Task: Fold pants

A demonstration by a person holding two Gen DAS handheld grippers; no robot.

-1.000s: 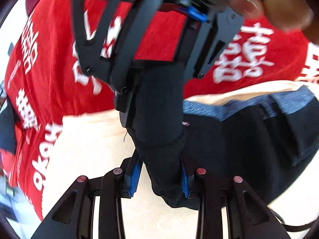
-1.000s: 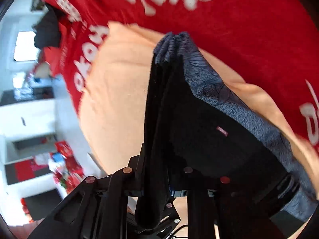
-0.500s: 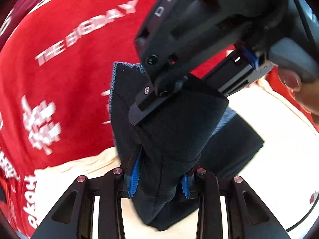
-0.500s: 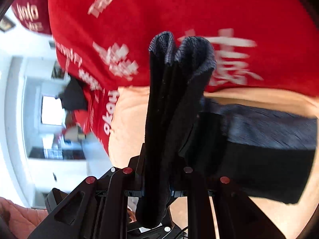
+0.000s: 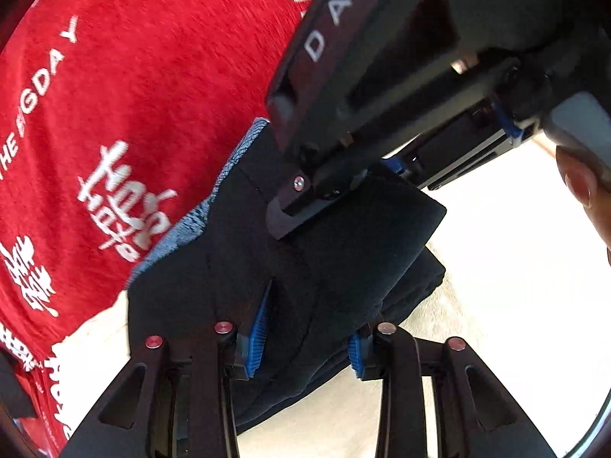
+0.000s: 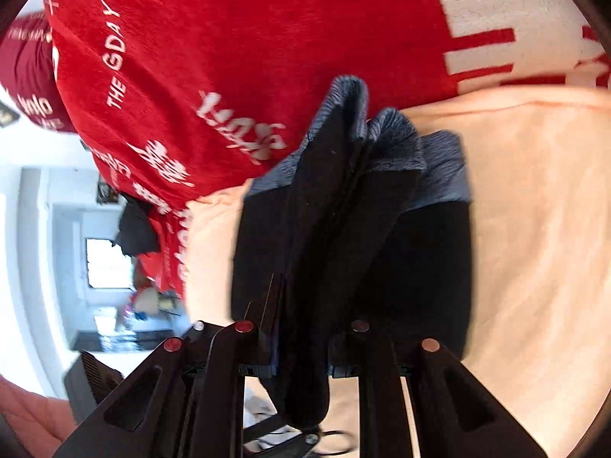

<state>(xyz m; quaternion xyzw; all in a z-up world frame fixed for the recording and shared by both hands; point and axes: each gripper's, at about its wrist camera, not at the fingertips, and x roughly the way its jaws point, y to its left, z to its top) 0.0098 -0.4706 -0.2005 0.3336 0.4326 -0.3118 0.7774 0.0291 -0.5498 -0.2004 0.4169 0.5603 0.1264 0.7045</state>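
The dark pants (image 5: 343,248) with a blue-grey waistband lie folded in layers on a cream cloth. My left gripper (image 5: 305,343) has a thick fold of the pants between its blue pads, and its jaws are opening. The right gripper (image 5: 298,206) reaches in from the upper right, its tip pressed on the same fold. In the right wrist view my right gripper (image 6: 301,347) is shut on a bunched edge of the pants (image 6: 420,267), which rises between its fingers to the waistband.
A red blanket (image 5: 133,95) with white lettering covers the surface behind the pants; it also fills the top of the right wrist view (image 6: 248,57). The cream cloth (image 6: 534,229) lies under the pants. A person's thumb (image 5: 580,187) grips the right handle. A room (image 6: 99,263) shows at the left.
Both grippers have swung sideways with the pants' fold and laid it over the rest of the garment. The right gripper has come in close over the left one.
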